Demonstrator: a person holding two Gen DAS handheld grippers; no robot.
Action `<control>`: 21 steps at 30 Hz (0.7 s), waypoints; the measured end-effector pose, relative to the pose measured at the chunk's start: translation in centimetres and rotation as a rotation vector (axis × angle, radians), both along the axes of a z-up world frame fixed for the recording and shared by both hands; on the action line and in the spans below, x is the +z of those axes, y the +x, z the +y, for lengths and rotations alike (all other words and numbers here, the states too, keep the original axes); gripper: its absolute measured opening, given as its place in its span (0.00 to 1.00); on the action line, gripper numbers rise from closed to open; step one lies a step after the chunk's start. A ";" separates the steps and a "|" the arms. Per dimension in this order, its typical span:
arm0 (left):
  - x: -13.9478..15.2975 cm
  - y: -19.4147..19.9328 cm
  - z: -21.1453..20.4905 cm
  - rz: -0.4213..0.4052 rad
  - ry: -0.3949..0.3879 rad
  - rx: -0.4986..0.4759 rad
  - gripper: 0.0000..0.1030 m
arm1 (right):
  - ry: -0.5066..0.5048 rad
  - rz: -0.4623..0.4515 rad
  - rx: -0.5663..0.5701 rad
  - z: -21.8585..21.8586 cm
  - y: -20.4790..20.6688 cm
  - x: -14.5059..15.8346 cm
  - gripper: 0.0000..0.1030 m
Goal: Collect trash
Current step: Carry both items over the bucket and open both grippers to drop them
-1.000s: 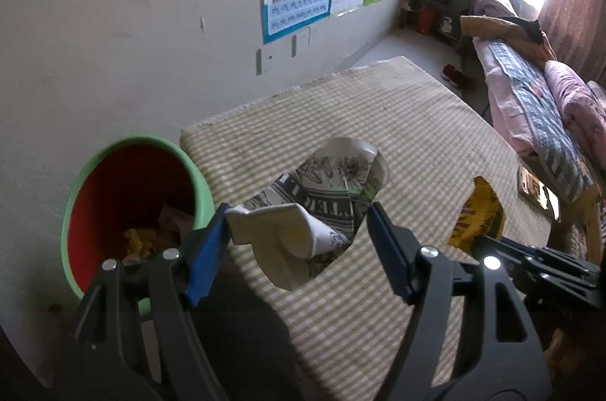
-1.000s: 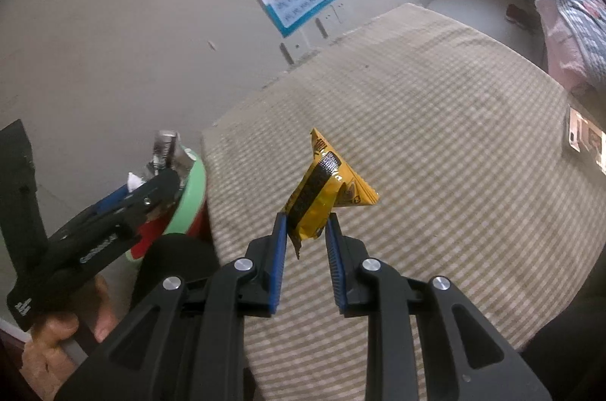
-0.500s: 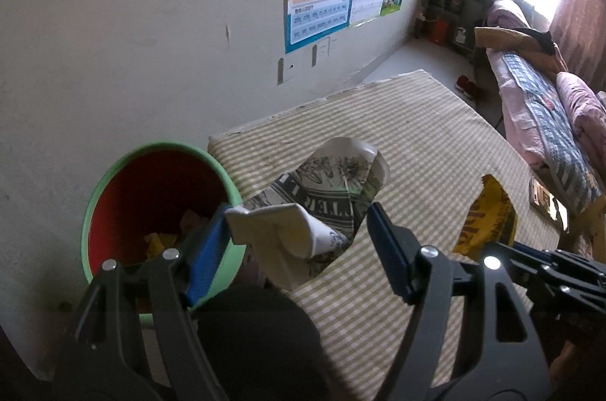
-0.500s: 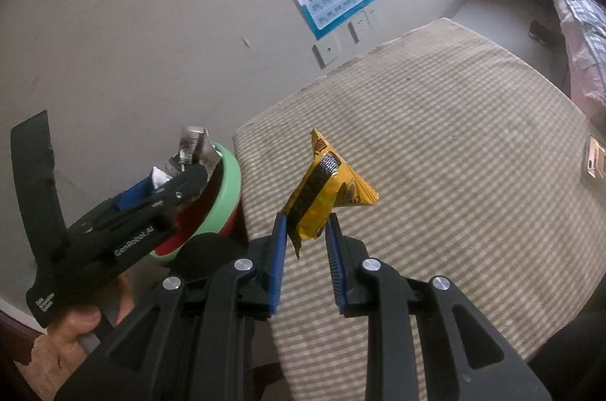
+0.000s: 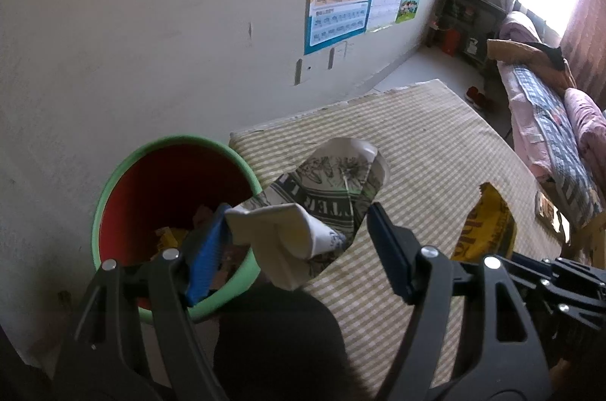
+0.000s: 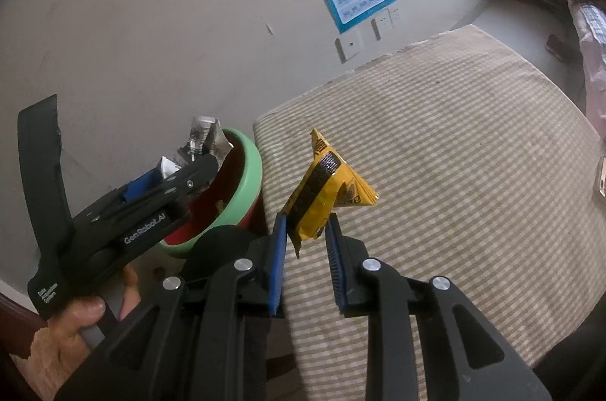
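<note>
Left tool (image 5: 299, 242) wide open, crumpled paper (image 5: 322, 200) stuck to its left pad, bin (image 5: 170, 211) below-left; right tool (image 6: 305, 249) pinches yellow wrapper (image 6: 325, 196).

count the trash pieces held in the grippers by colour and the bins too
yellow snack wrapper: 1, in the right gripper
black-and-white printed wrapper: 1, at the left gripper
green-rimmed red bin: 1
total: 3

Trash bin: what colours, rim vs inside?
Trash bin: light green rim and outside, red inside. Clearest in the left wrist view.
</note>
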State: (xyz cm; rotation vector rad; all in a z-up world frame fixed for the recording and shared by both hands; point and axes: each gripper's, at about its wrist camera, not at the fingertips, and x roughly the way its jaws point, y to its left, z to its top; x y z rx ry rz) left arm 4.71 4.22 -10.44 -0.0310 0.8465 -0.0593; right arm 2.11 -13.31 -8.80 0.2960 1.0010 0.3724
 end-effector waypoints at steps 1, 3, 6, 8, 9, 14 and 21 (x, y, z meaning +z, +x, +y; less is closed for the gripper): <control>0.0 0.1 0.2 0.000 -0.001 0.005 0.68 | -0.002 -0.001 0.006 0.2 0.1 0.0 0.21; -0.1 0.1 0.7 0.001 -0.004 0.015 0.68 | -0.003 -0.002 0.016 0.7 0.2 0.1 0.21; -0.3 0.2 1.6 0.003 -0.008 0.035 0.68 | -0.010 -0.008 0.041 1.7 0.5 0.3 0.21; -0.3 0.3 2.3 0.002 -0.009 0.051 0.68 | -0.016 -0.012 0.056 2.4 0.7 0.4 0.21; -0.4 0.4 2.8 0.002 -0.009 0.063 0.68 | -0.022 -0.016 0.066 2.8 0.8 0.4 0.21; -0.5 0.7 5.5 0.002 -0.017 0.130 0.68 | -0.036 -0.023 0.105 4.5 1.4 0.5 0.21; -1.0 0.8 9.6 0.011 -0.026 0.224 0.68 | -0.048 -0.016 0.155 7.0 2.5 0.2 0.21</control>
